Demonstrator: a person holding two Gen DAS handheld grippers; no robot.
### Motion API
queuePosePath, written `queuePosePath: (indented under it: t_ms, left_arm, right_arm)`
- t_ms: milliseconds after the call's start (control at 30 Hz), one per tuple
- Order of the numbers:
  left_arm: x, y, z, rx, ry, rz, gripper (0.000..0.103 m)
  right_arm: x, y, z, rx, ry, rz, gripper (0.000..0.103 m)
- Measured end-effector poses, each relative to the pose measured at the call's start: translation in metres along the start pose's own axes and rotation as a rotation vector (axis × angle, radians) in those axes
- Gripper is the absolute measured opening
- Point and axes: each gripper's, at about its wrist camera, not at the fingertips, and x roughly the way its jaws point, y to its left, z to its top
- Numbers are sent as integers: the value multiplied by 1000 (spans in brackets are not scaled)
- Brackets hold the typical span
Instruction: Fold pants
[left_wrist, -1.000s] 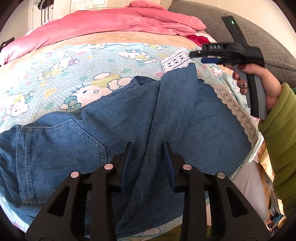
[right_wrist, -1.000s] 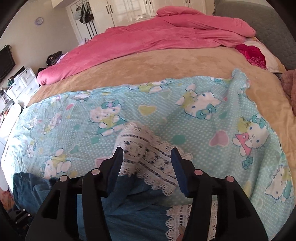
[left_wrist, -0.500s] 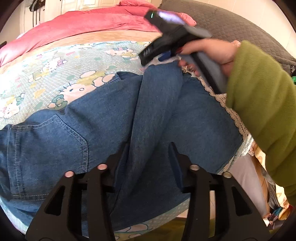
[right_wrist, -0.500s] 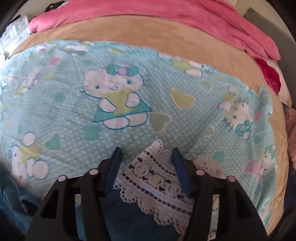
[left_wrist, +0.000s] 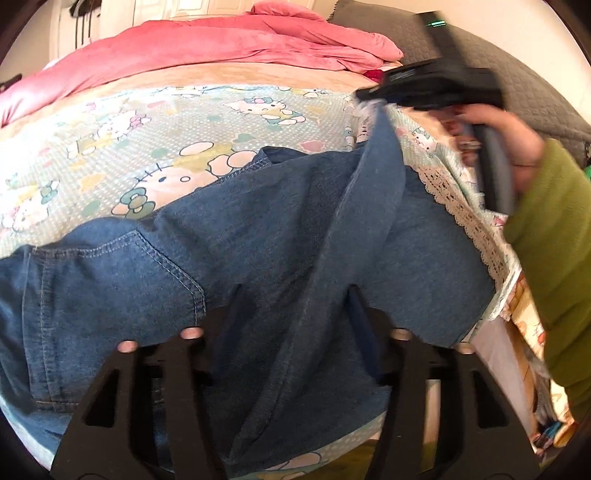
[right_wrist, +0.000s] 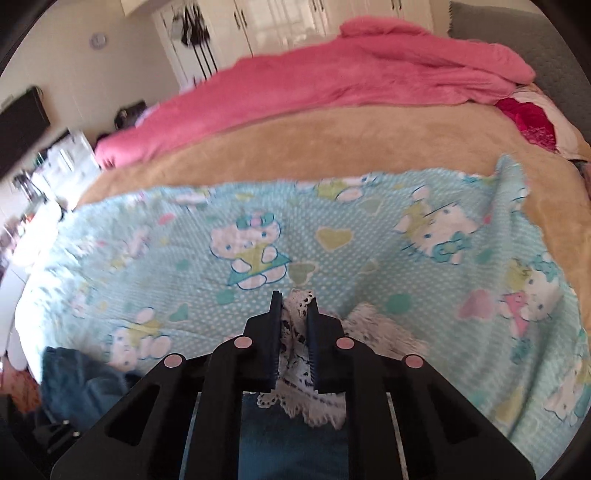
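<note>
Your denim pants lie spread on the Hello Kitty sheet that covers the near part of the bed; the waist and a stitched back pocket sit to the left in the left wrist view, and one leg runs as a raised fold up and to the right toward your right tongs; white lace trim edges the hem along the right side of the denim.

Your left tongs stand wide open, low over the pants, with the folded leg passing between the two fingers; neither pad presses on the cloth.

Your right tongs are nearly closed on the lace hem of the leg; the lace bunches between the ribbed pads and spills out below them, with blue denim under it; from the left wrist view the leg hangs from that grip, lifted off the sheet.

Your right hand wraps the grey handle, with an olive-green sleeve behind it; a small white label on the tongs' body is too blurred to read.

Beyond the sheet lie a tan blanket and a pink duvet; a grey quilted headboard stands at the right.
</note>
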Motion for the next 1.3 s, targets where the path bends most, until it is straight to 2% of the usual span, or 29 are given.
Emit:
queuePosePath:
  t_ms: [33,67,133,267,433,700,967,1100,1233,1300]
  left_arm:
    - [0,0,-1,10,3,10,16]
    - [-2,-1,-2,17,4,21,6]
    - [-6,1,-5,25,9,16,1]
    - [-22,3,-11,43,-9,2,0]
    - [-37,2,-23,93,-14,17,0]
    - [-42,-4,-42,129,12,-2,0]
    - [-35,-16,-49,175,41,10,2]
    - [-29,-16,-52,175,61,27,2]
    - [-27,-17,-52,171,63,32,2]
    - [-26,-17,-51,175,65,33,2]
  right_arm:
    - [-20,-7,-4,22,-33,11,11]
    - [-35,-12,-7,41,-57,19,11]
    - [-66,-21,-17,65,-98,48,11]
    - [-105,-28,-43,69,-128,69,11]
    - [-137,-44,-101,126,-115,78,11]
    - [-150,-65,-174,237,-57,67,11]
    - [-146,-72,-209,221,6,-10,13]
    - [-148,-75,-222,214,50,-30,25]
    - [-174,-71,-218,183,-23,-97,28]
    - [-180,-60,-212,145,-58,-82,28]
